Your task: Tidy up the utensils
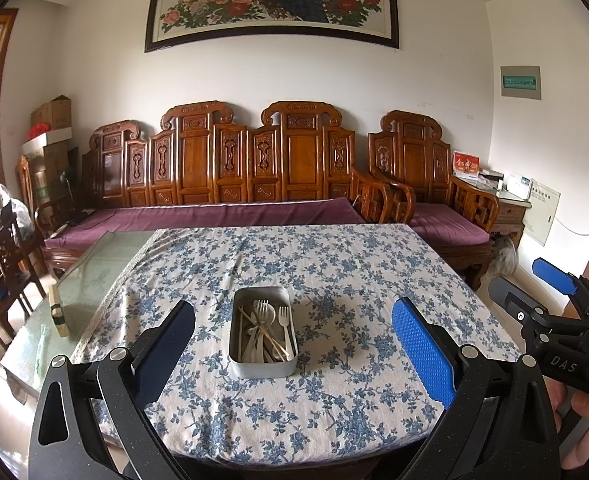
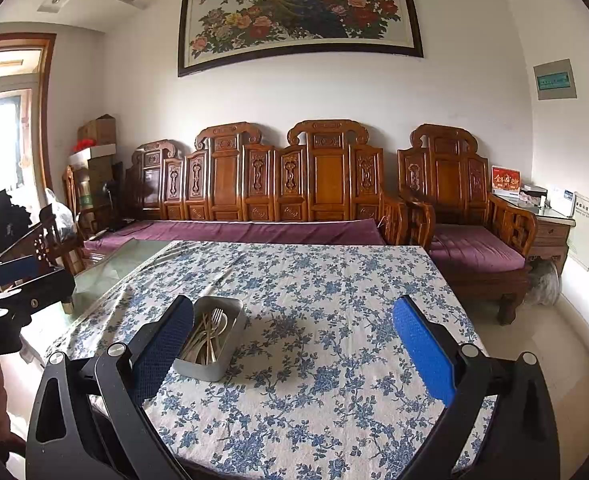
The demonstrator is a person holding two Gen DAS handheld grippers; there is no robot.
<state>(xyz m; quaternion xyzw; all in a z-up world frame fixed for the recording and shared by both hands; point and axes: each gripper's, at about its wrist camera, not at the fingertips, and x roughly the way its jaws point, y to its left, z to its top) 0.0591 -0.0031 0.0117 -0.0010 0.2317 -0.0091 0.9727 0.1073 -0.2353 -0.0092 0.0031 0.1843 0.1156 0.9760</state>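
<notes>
Utensils [image 1: 263, 332] lie jumbled in rectangular metal tin [image 1: 262, 368].

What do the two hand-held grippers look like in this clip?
Both are alike. The left hand-held gripper and right hand-held gripper have speckled black frames with round silver pivot bolts and flat fingers with blue dotted pads. White "DAS" lettering marks the right one's body.

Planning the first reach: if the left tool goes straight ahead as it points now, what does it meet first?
Probably the metal tin of utensils, centred between the open left tool; depth is unclear.
</notes>
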